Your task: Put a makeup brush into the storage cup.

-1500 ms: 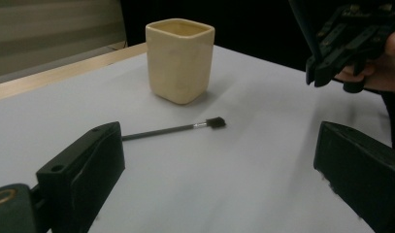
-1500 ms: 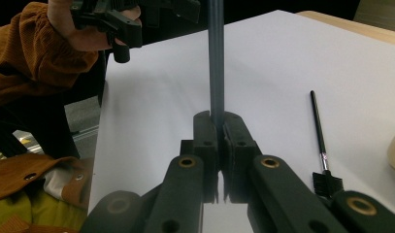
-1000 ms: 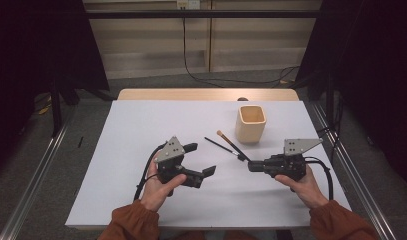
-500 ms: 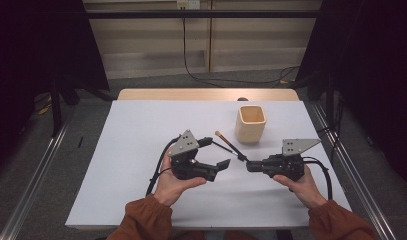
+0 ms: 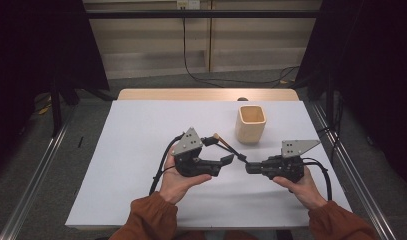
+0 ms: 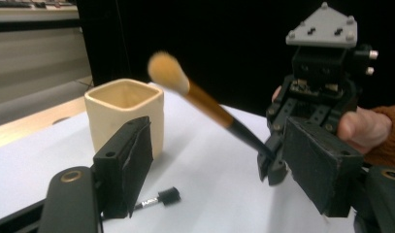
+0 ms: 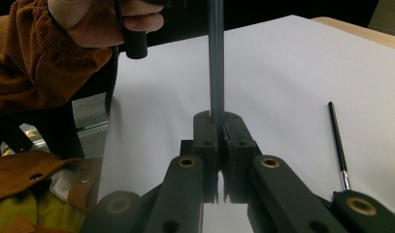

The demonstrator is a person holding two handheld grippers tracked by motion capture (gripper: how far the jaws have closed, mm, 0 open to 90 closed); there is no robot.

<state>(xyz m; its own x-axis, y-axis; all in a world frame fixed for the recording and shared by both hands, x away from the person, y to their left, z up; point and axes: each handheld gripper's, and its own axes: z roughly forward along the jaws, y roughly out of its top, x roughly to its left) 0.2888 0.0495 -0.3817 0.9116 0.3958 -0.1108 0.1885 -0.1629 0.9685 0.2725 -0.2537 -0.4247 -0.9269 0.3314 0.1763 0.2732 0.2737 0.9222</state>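
A makeup brush with a tan bristle head and a dark handle is held tilted above the white table. My right gripper is shut on the end of its handle. In the high view the brush runs from the right gripper up and left toward the cream square cup. My left gripper is open, and in its own view the left gripper has the brush passing between its jaws without touching them. The cup stands upright behind the bristles.
A thin black brush lies flat on the white table; it is also visible as the thin brush under the left jaw. The table's far edge is bare wood. Metal rails run along both sides of the table.
My left gripper has moved right, toward the right gripper, so that its open jaws now flank the brush. The right gripper has stayed almost in place with the brush.
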